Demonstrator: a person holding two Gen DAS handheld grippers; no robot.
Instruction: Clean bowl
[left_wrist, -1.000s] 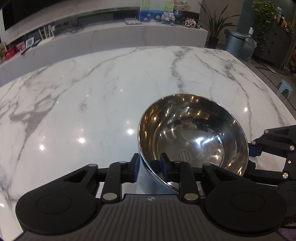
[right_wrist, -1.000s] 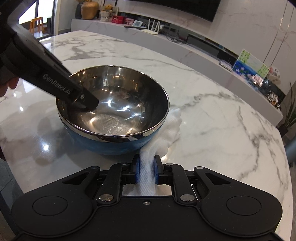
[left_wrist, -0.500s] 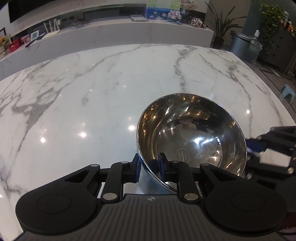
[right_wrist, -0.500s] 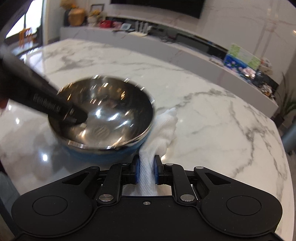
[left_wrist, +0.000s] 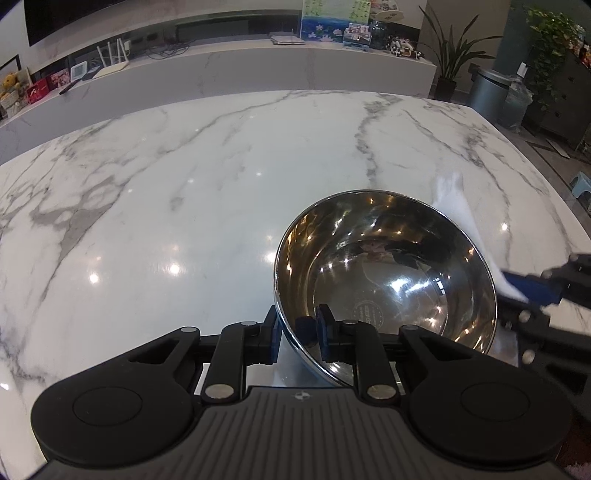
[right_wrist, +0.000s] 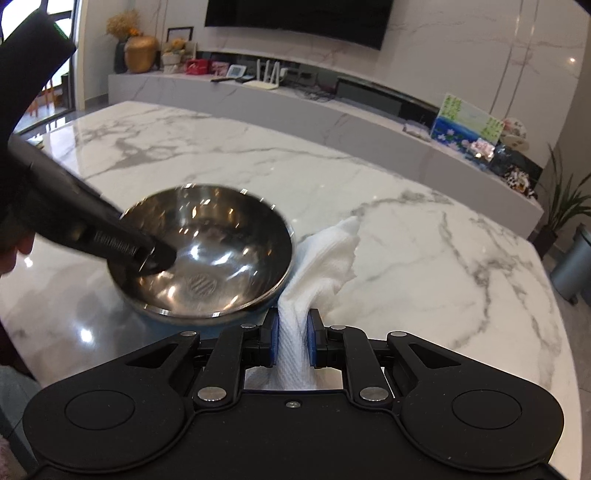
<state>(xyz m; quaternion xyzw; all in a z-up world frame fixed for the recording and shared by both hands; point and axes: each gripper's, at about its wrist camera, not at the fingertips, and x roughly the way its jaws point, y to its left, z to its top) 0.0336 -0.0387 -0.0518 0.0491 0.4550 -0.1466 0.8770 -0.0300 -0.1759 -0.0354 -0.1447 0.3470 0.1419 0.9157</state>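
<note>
Right wrist view: your right gripper (right_wrist: 291, 334) has its fingers clamped on a white cloth (right_wrist: 325, 258), whose free end flares up just beside the bowl (right_wrist: 207, 254), on the side away from the left gripper (left_wrist: 295, 328). The left gripper's fingers are closed on the bowl's near rim, one inside the steel wall, one outside against the blue shell. The bowl sits on the marble table (left_wrist: 184, 192), slightly tilted in that grip as far as I can judge.

The step in hand looks like bringing the cloth over the rim to wipe the inside. Keep your left grip firm so the bowl does not spin or skate on the polished marble. Lift the cloth clear of the rim before you drop it in, then sweep around the wall and across the stamped base. Avoid knocking the inner left finger.

Around the bowl, the table shows bright lamp reflections. Beyond the table runs a long marble ledge (right_wrist: 295, 96) with a router (right_wrist: 267, 79) and a painted picture (right_wrist: 467, 123); a bin (left_wrist: 489, 96) and a plant (left_wrist: 448, 59) stand past the table's far corner.
</note>
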